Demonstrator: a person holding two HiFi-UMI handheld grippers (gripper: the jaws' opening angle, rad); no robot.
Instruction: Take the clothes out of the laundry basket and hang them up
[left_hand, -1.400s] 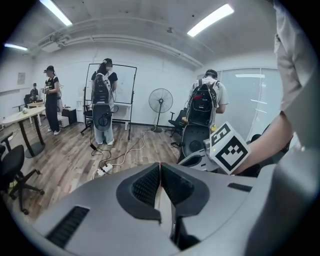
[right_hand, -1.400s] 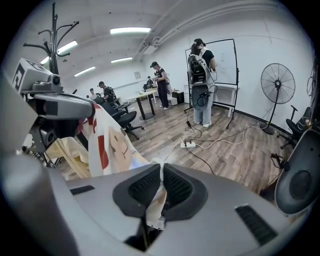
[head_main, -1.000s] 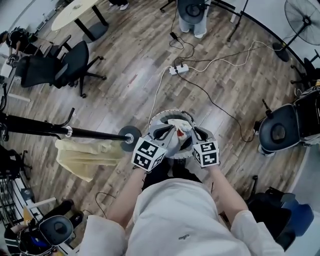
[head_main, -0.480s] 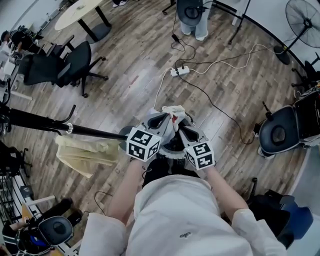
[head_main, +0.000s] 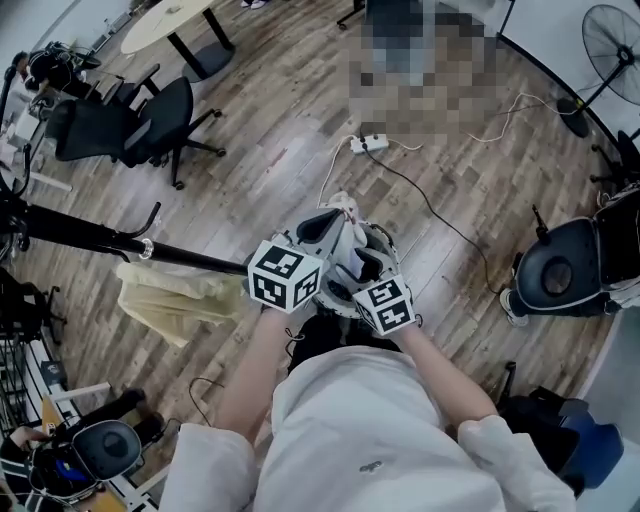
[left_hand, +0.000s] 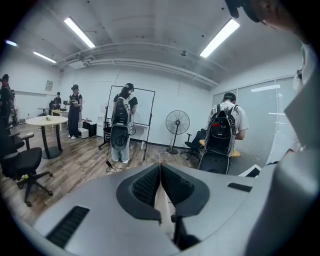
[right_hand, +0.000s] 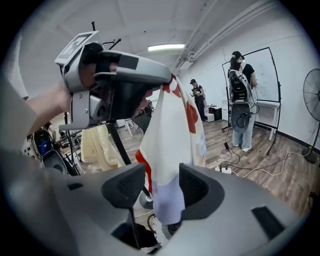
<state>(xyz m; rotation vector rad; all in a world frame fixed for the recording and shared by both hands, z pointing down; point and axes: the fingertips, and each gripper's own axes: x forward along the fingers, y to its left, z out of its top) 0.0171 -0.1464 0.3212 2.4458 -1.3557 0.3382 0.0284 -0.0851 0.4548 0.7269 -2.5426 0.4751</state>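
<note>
Left gripper: jaws pressed together on a thin fold of the white garment, which it holds up by its top edge.
Right gripper: jaws standing wide apart, having just been opening. The garment's lower end hangs between them and lies against one pad, but it is not pinched.
Relative position: the two grippers are close together in front of the person, the left one higher and further forward in the head view.
Garment: white with red patches and a pale blue lower part. It is lifted clear and hangs straight down from the left gripper.
Laundry basket: a round basket with a pale rim, on the floor directly beneath both grippers. Its contents cannot be made out.
Rack pole: a black bar running in from the left and ending just beside the left gripper.
Yellow garment: pale cloth already draped from the rack pole.
Floor: wood planks.
Power strip: lies on the floor beyond the basket, with cables attached.
Office chair: black, well apart from the basket at upper left.
</note>
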